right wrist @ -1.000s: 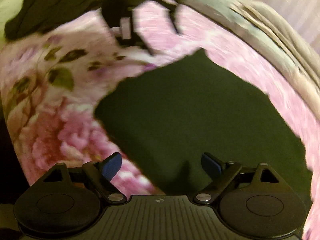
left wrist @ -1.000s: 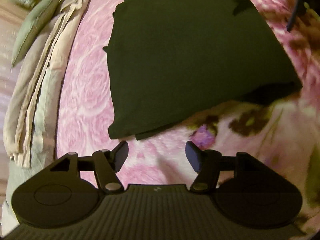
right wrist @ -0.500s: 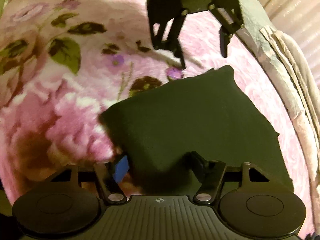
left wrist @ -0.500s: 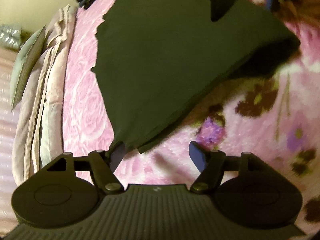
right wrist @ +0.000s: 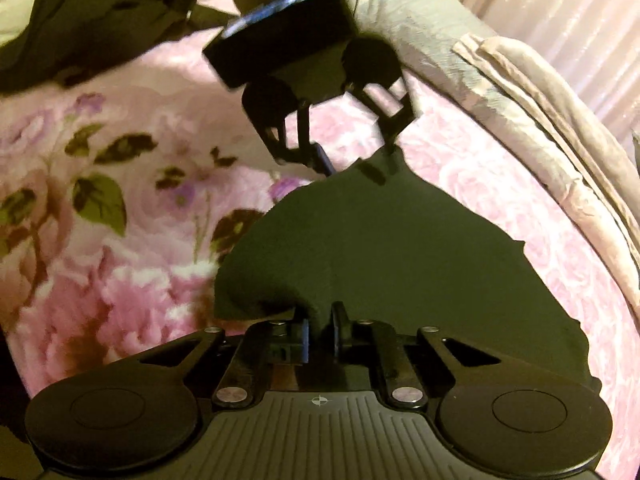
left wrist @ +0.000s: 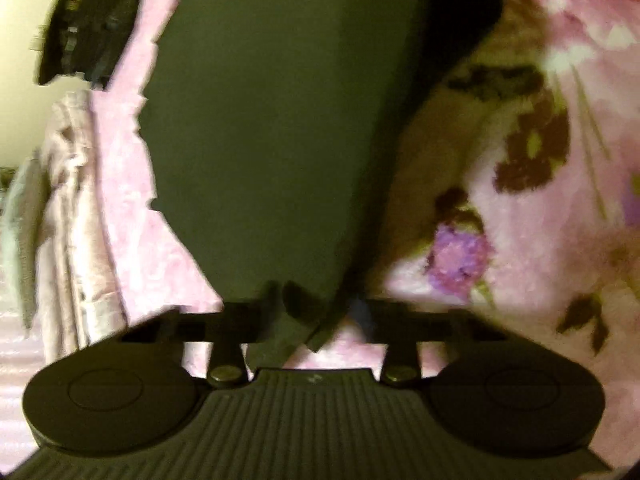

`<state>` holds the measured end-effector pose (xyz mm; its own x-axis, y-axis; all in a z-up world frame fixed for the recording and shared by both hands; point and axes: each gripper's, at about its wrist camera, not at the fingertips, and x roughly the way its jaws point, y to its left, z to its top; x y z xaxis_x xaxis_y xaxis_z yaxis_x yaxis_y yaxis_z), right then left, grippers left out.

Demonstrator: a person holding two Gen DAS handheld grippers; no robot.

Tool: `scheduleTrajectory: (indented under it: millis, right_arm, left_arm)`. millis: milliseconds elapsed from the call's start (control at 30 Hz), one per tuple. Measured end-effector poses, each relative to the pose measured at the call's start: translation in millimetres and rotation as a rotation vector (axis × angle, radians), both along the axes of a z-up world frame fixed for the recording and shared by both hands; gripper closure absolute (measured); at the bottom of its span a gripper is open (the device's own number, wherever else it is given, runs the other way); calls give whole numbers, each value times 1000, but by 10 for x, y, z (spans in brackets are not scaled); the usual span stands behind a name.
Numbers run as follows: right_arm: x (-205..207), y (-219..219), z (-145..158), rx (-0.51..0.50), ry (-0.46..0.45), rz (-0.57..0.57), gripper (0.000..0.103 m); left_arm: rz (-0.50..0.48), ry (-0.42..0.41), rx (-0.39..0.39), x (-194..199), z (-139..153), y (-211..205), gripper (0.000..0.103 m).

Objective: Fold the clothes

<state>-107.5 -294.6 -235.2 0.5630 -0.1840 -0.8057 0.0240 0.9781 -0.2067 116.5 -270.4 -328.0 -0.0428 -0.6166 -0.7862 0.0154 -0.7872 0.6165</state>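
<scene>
A dark green folded garment (left wrist: 260, 140) lies on a pink floral blanket (left wrist: 520, 240). In the left wrist view its near corner sits between the fingers of my left gripper (left wrist: 316, 308). The jaws are half closed, and a strip of blanket still shows beside the right pad. The right wrist view shows the same garment (right wrist: 380, 248), with my right gripper (right wrist: 320, 320) shut on its near edge. The cloth bunches and rises a little at the pads. My left gripper (right wrist: 356, 160) shows at the garment's far corner, its fingers astride that corner.
Folded beige and grey bedding (right wrist: 540, 120) runs along the blanket's edge, also seen as bedding (left wrist: 68, 220) at the left. A dark heap of clothes (right wrist: 100, 20) lies at the far left. A blurred black object (left wrist: 80, 28) sits beyond the garment.
My right gripper dropped onto the garment's near edge and shut on it. My left gripper moved up to the opposite corner and its jaws narrowed around it.
</scene>
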Motion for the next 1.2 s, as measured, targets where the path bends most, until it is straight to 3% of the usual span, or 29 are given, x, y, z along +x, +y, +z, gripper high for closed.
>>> scheduleTrajectory:
  millis: [67, 167, 333, 433, 533, 667, 867, 933, 1000, 1100, 1133, 1167, 1200]
  right_arm:
    - [-84, -110, 132, 40, -38, -52, 94]
    - [-210, -275, 329, 100, -95, -129, 94]
    - [-419, -549, 658, 200, -191, -258, 95]
    - [-884, -969, 915, 419, -331, -521, 95]
    - [-1413, -1300, 1023, 543, -442, -749, 95]
    - [-1987, -1648, 905, 586, -498, -935, 95]
    - [-2767, -2132, 274, 703, -513, -1208, 95]
    - [-3030, -2288, -14, 801, -517, -1296, 95]
    - [-3245, -2356, -197, 864, -526, -1396, 94]
    - [-3468, -2379, -251, 879, -550, -1474, 93]
    - [-3485, -2368, -205, 859, -549, -1462, 76]
    - [-3501, -2357, -159, 840, -549, -1450, 40]
    - [-3487, -2345, -109, 821, -559, -1436, 26]
  left_arm:
    - [27, 12, 11, -23, 94, -78, 96]
    - [65, 54, -44, -58, 408, -255, 96]
    - [23, 94, -106, -376, 1179, -848, 96]
    - [-49, 94, -109, -756, 1589, -1330, 96]
    - [-127, 84, -96, -1256, 1822, -1831, 96]
    - [-181, 72, -47, -1984, 1733, -2501, 96]
    - [-180, 12, 79, -3007, 907, -3289, 93]
    - [-127, -18, 105, -3210, 562, -3491, 85]
    - [-26, -53, 113, -3288, 323, -3617, 84]
    - [97, 41, 147, -3204, 439, -3698, 82]
    - [140, 80, 160, -3136, 530, -3709, 79]
    - [184, 117, 170, -3062, 622, -3715, 77]
    - [230, 151, 173, -2968, 713, -3713, 75]
